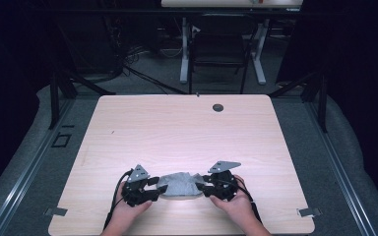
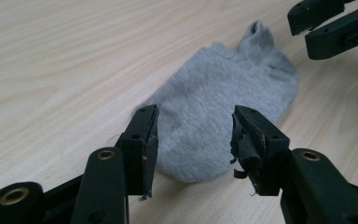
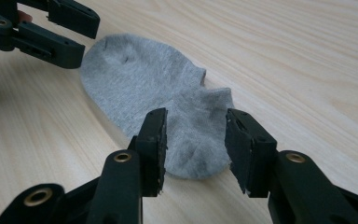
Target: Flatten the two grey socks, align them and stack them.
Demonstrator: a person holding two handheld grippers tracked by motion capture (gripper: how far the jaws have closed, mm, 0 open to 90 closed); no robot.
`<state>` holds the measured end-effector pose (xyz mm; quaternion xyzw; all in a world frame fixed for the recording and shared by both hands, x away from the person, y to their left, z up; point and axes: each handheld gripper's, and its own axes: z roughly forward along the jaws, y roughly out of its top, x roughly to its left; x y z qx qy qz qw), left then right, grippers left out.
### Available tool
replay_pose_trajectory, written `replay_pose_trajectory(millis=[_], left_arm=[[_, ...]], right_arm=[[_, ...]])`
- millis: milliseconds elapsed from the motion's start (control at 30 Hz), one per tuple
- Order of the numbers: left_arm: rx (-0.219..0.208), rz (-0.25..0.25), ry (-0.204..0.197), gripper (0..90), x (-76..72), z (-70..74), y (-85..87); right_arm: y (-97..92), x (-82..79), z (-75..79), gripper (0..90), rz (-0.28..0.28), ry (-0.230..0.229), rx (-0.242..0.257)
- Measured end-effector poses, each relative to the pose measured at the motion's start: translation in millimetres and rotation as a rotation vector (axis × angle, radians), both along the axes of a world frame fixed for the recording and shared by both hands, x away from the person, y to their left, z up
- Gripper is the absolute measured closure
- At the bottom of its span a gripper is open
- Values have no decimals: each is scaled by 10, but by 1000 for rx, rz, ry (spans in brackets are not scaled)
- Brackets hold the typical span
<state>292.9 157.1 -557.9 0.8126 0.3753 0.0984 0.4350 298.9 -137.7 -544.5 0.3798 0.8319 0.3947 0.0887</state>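
From up high the grey sock [image 1: 178, 186] is half tucked under both grippers so its ends are lost, the person's forearms run off the bottom edge, and that little dark spot [image 1: 218, 107] on the worktop [image 1: 177, 132] is too small to make out.

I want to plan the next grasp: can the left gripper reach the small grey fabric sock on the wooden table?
Probably yes: the left gripper stands open right at one end of the grey sock, with nothing between.

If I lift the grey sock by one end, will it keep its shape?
Probably not: the grey sock is thin knit, lying flat and creased, so it should droop. It looks light. Its soft weave should grip the wooden table slightly, bunching when pushed.
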Motion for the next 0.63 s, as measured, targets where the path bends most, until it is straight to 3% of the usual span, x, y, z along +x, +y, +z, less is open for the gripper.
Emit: replay_pose_trajectory(millis=[300,433,533,633], left_arm=[[5,30,1,504,-84,108,116],[5,45,-1,494,-147,156,185],[4,53,-4,482,-204,133,236],[-9,58,2,482,-220,98,276]], right_arm=[[-115,-178,56,579,-28,3,10],[-165,-255,35,565,-36,-16,-10],[-194,-287,-2,545,-34,-30,-39],[-202,-290,-35,539,-30,-33,-37]])
